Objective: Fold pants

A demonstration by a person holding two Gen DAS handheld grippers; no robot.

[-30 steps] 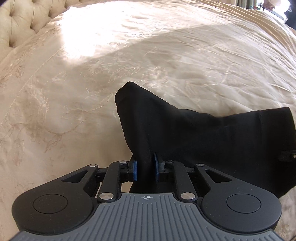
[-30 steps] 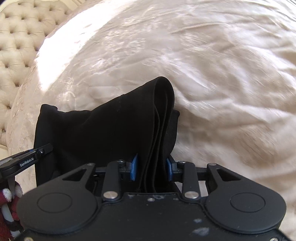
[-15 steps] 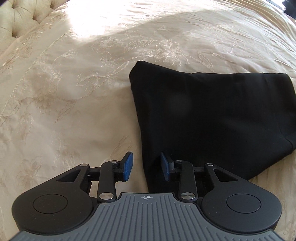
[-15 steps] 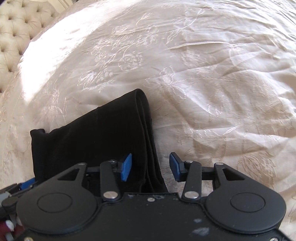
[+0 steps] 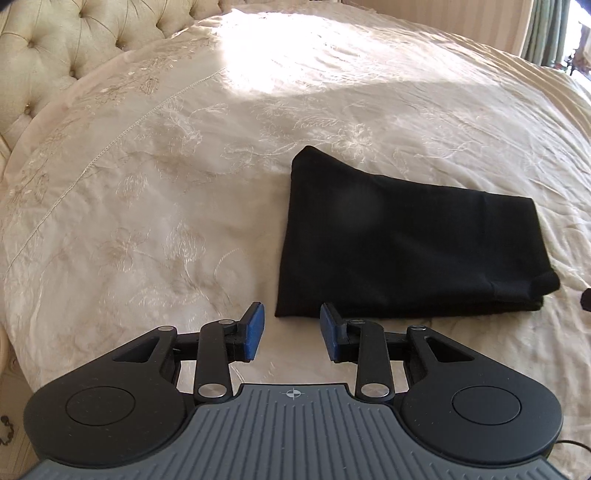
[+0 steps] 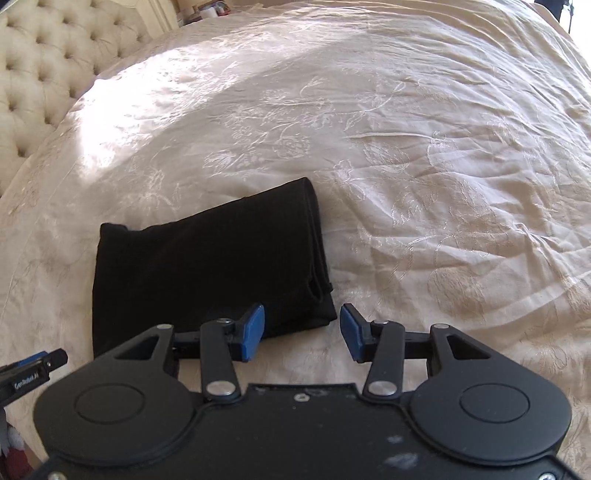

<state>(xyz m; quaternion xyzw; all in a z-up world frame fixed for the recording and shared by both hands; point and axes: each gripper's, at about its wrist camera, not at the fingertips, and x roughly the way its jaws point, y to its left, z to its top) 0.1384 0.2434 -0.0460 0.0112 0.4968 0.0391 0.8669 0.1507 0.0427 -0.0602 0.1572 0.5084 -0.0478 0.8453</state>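
Observation:
The black pants (image 5: pixel 399 243) lie folded into a flat, several-layered rectangle on the cream bedspread (image 5: pixel 155 192). My left gripper (image 5: pixel 291 321) is open and empty, just short of the bundle's near left corner. In the right wrist view the pants (image 6: pixel 207 266) lie ahead and left, with stacked fold edges showing on their right side. My right gripper (image 6: pixel 302 325) is open and empty, at the bundle's near right corner, not touching it. The tip of the left gripper (image 6: pixel 33 369) shows at the left edge.
An embroidered cream bedspread (image 6: pixel 424 184) covers the whole bed, creased on the right. A tufted cream headboard (image 5: pixel 55 48) stands at the far left and also shows in the right wrist view (image 6: pixel 40 66). Curtains (image 5: pixel 546 33) hang at the far right.
Both grippers held the lifted pants one second ago. They lowered the bundle onto the bed, opened, and have pulled back from it. The pants now lie flat.

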